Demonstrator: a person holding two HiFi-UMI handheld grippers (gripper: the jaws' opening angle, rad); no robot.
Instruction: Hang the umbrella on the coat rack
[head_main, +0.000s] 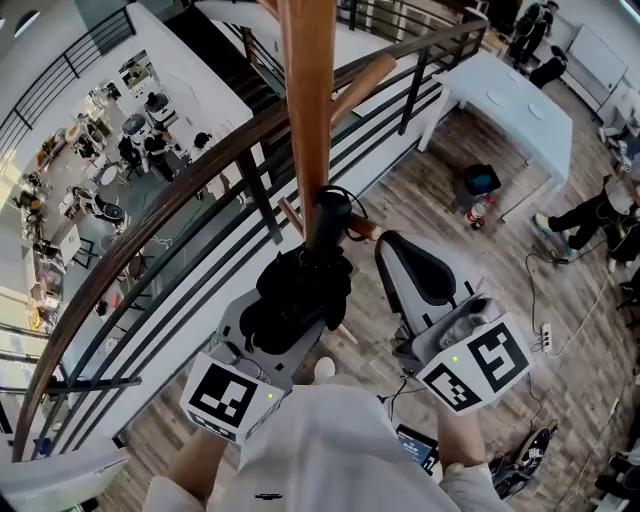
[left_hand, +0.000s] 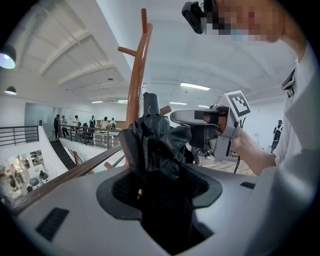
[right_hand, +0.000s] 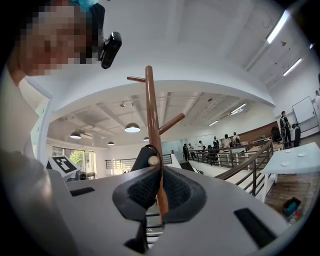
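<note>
The wooden coat rack pole (head_main: 305, 100) rises straight ahead, with short pegs (head_main: 362, 229) low on it. My left gripper (head_main: 298, 285) is shut on the folded black umbrella (head_main: 300, 290), held upright with its handle (head_main: 330, 210) against the pole. In the left gripper view the umbrella (left_hand: 160, 145) fills the jaws of that gripper (left_hand: 160, 177), in front of the pole (left_hand: 135, 85). My right gripper (head_main: 386, 246) sits just right of the handle. In its own view that gripper (right_hand: 157, 176) looks shut on the umbrella's thin strap (right_hand: 160, 162), which curves past a peg end (right_hand: 153, 161).
A dark railing (head_main: 200, 170) with a wooden top rail runs diagonally behind the rack, with a drop to a lower floor beyond. A white table (head_main: 510, 100) stands at the upper right, a bag (head_main: 481, 180) under it. People sit at the right edge. Cables lie on the floor.
</note>
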